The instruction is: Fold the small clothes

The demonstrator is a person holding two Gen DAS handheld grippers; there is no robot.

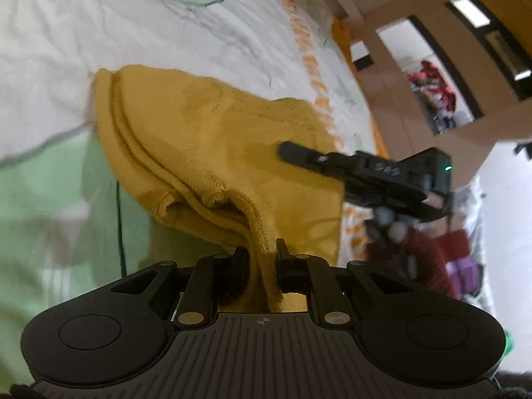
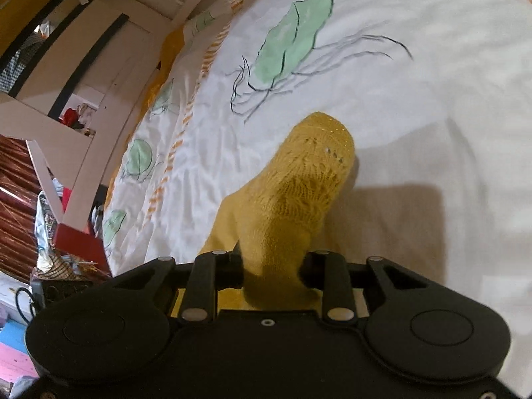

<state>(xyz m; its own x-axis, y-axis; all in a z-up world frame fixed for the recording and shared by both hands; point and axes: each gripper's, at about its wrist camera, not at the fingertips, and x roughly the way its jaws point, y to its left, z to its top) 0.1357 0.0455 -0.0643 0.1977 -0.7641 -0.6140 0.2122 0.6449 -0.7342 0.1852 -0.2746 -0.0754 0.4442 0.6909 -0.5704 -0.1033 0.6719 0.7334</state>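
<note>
A mustard-yellow knitted garment (image 1: 212,139) is lifted off the white bedspread (image 1: 50,33), its ribbed hem hanging in a fold. My left gripper (image 1: 261,252) is shut on a bunched edge of it, the cloth pinched between the two fingers. In the left wrist view my right gripper (image 1: 289,151) reaches in from the right side and meets the far edge of the same garment. In the right wrist view the right gripper (image 2: 272,262) is shut on a thick wad of the yellow garment (image 2: 309,173), which rises ahead of the fingers and shows an openwork knit pattern.
The bedspread (image 2: 415,83) is white with green leaf prints and orange markings. A pale wooden bed frame (image 2: 109,76) runs along its edge. Beyond it stand shelves (image 1: 432,93) with red items, a red box (image 2: 79,242) and assorted clutter (image 1: 432,259) on the floor.
</note>
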